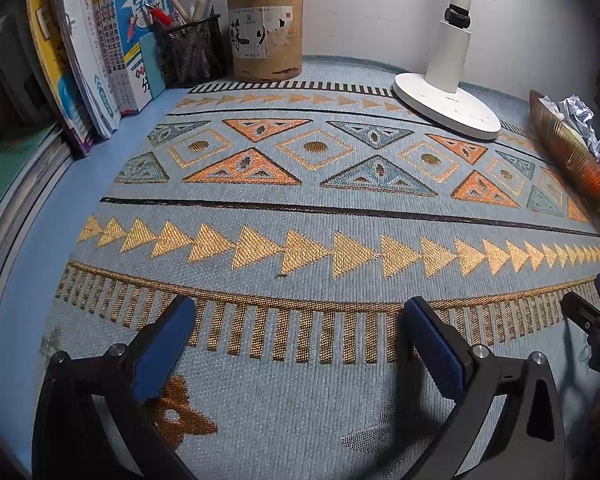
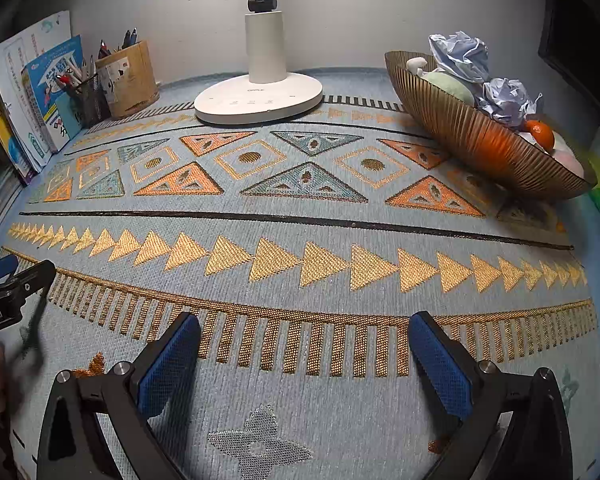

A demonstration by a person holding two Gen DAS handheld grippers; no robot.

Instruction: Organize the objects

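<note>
My left gripper (image 1: 298,312) stands open low over the patterned mat (image 1: 300,208), nothing between its blue pads. My right gripper (image 2: 305,328) is open too, also empty, hovering over the mat (image 2: 300,232) at its near edge. A black mesh pen cup (image 1: 194,54) and a round cardboard pen holder (image 1: 266,38) full of pens stand at the back left, beside upright books (image 1: 112,48). A ribbed golden bowl (image 2: 472,136) at the right holds crumpled paper (image 2: 504,98), an orange (image 2: 540,133) and pale round items.
A white desk lamp (image 2: 260,96) stands at the back middle against the wall. A stack of books (image 1: 16,184) lies at the far left. The right gripper's tip (image 1: 592,312) shows at the left wrist view's right edge; the left gripper (image 2: 12,280) at the other's left edge.
</note>
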